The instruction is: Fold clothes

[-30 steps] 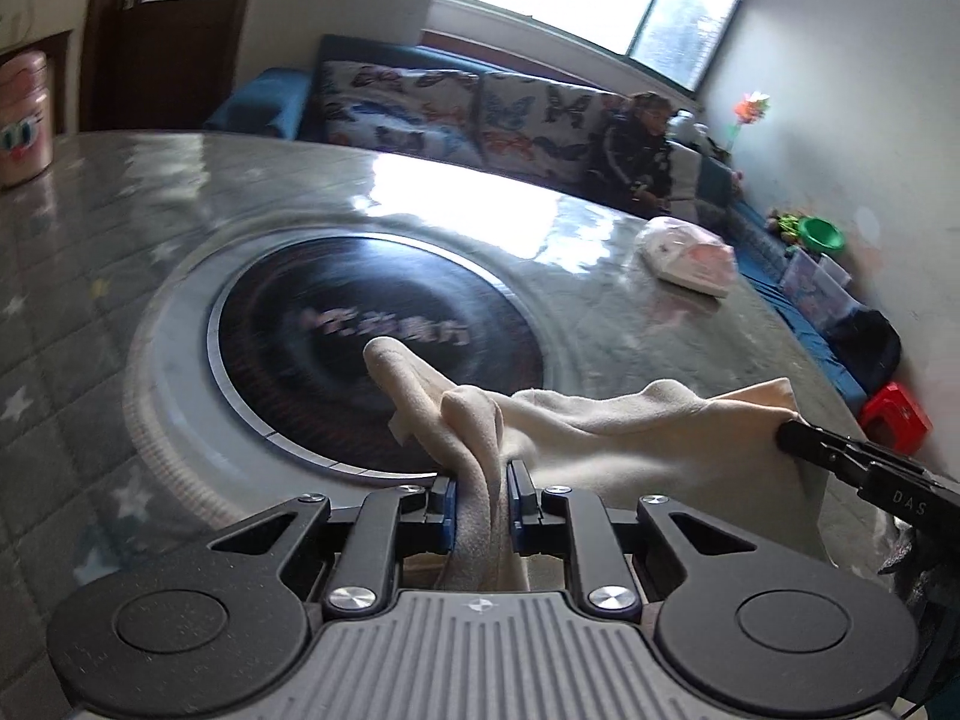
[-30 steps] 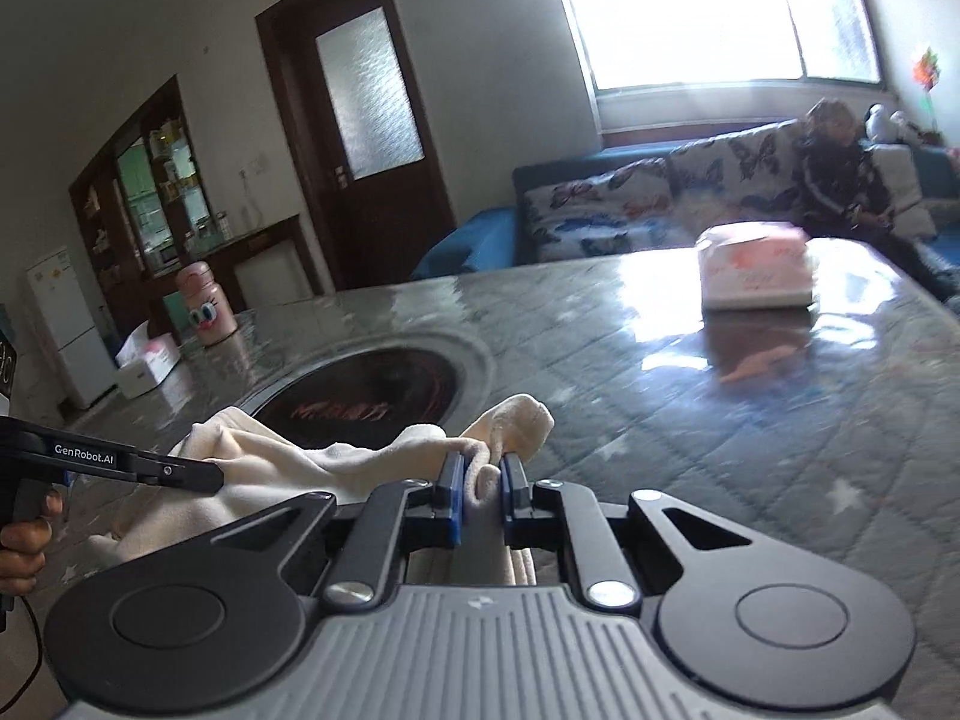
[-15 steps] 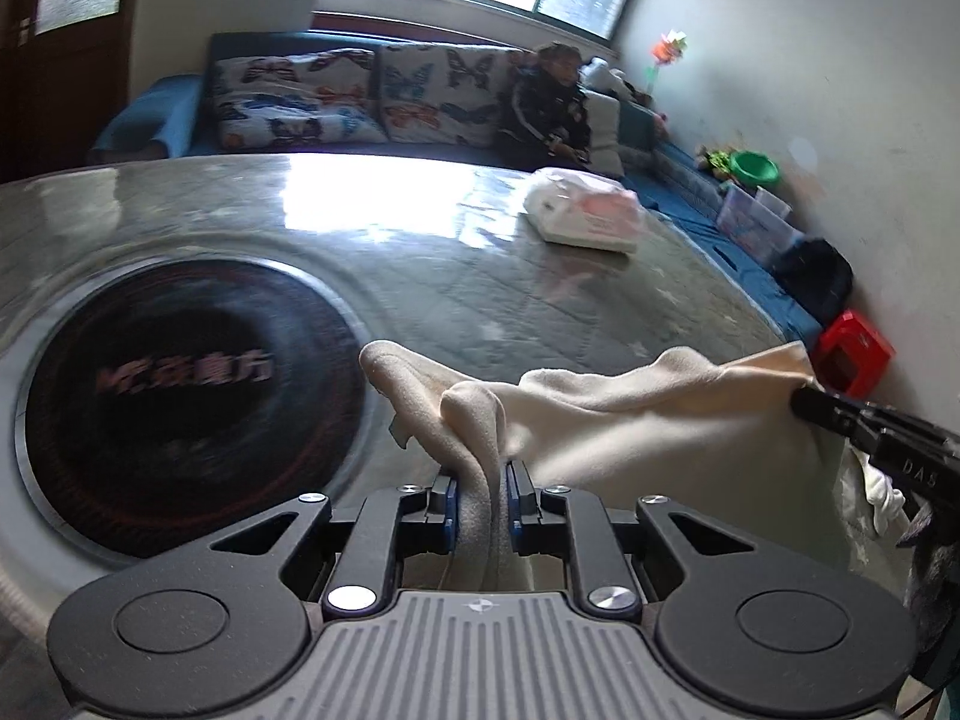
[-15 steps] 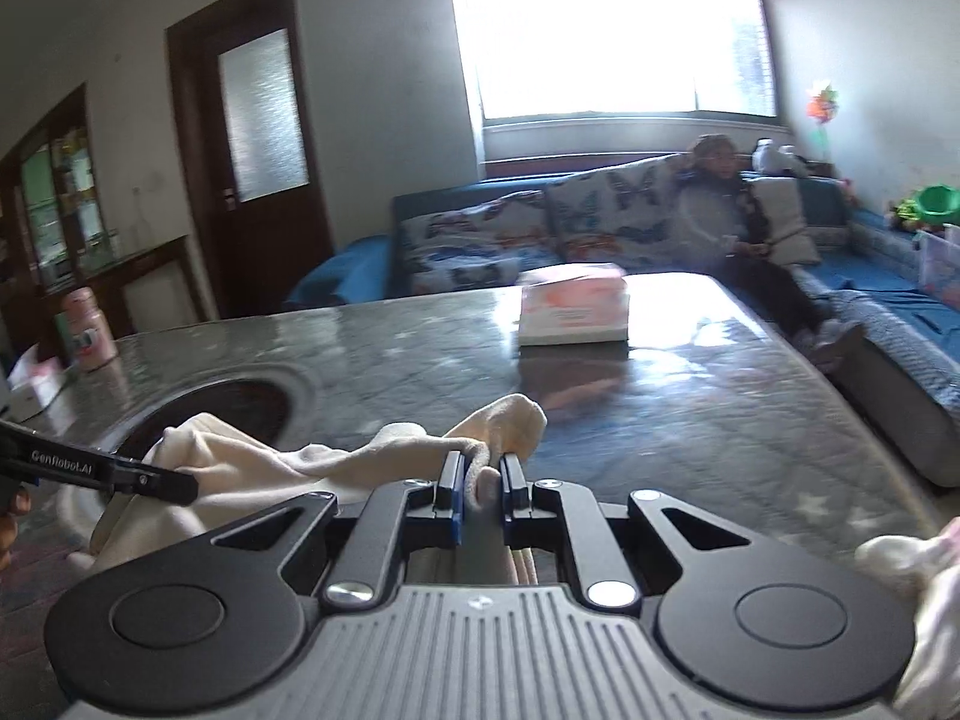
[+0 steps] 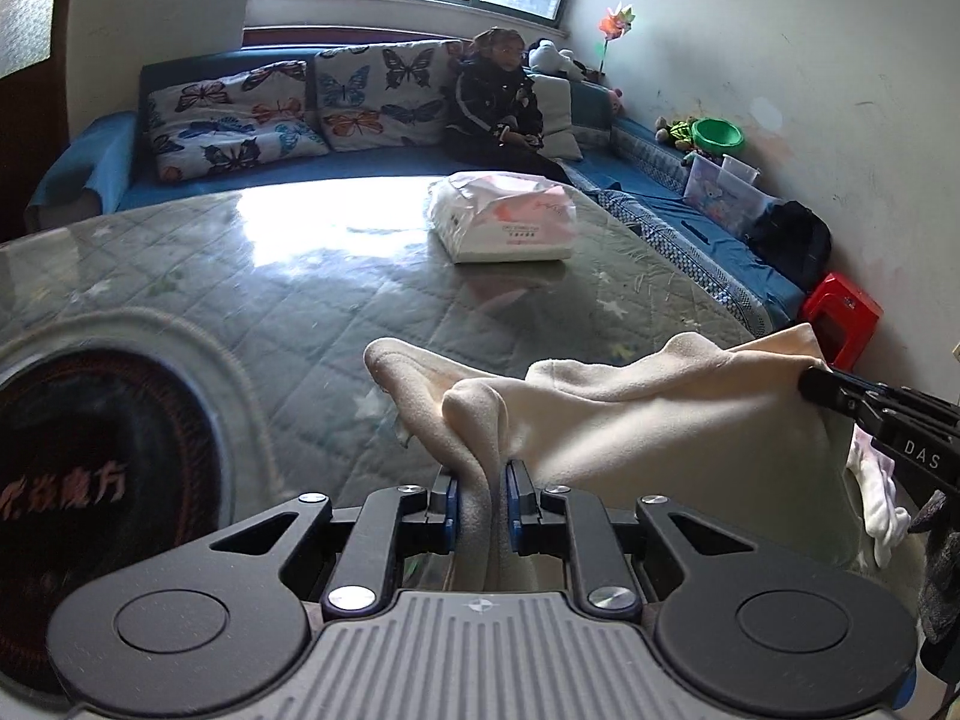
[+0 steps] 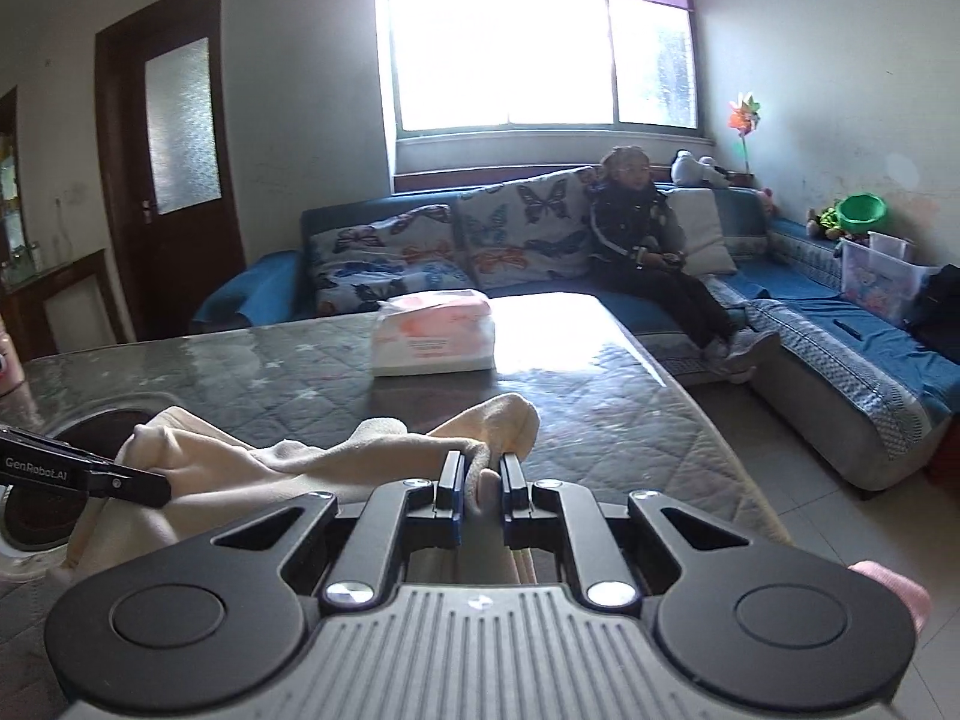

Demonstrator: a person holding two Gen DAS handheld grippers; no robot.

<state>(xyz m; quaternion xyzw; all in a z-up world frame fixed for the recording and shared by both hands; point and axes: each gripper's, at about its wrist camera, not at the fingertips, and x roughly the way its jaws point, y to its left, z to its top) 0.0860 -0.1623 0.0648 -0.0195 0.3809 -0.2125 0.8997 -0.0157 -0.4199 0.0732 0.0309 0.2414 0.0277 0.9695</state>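
A cream garment (image 5: 648,420) hangs stretched between both grippers above the quilted table (image 5: 336,300). My left gripper (image 5: 482,489) is shut on a bunched corner of it, with a loose flap sticking out past the pads. My right gripper (image 6: 482,480) is shut on the opposite corner of the cream garment (image 6: 336,456). In the left wrist view the right gripper's fingers (image 5: 840,393) pinch the cloth at the right edge. In the right wrist view the left gripper's fingers (image 6: 114,480) reach in from the left and hold the cloth.
A pink-and-white tissue pack (image 5: 507,225) lies far on the table. A round dark inset (image 5: 90,480) sits in the table at the left. White clothes (image 5: 882,498) hang at the right. A person (image 6: 636,228) sits on the blue sofa (image 6: 840,348). A red stool (image 5: 843,315) stands by the wall.
Both grippers have carried the stretched garment to the right across the table, off the round dark inset. The tissue pack and sofa now fill more of both views. The grips are unchanged.
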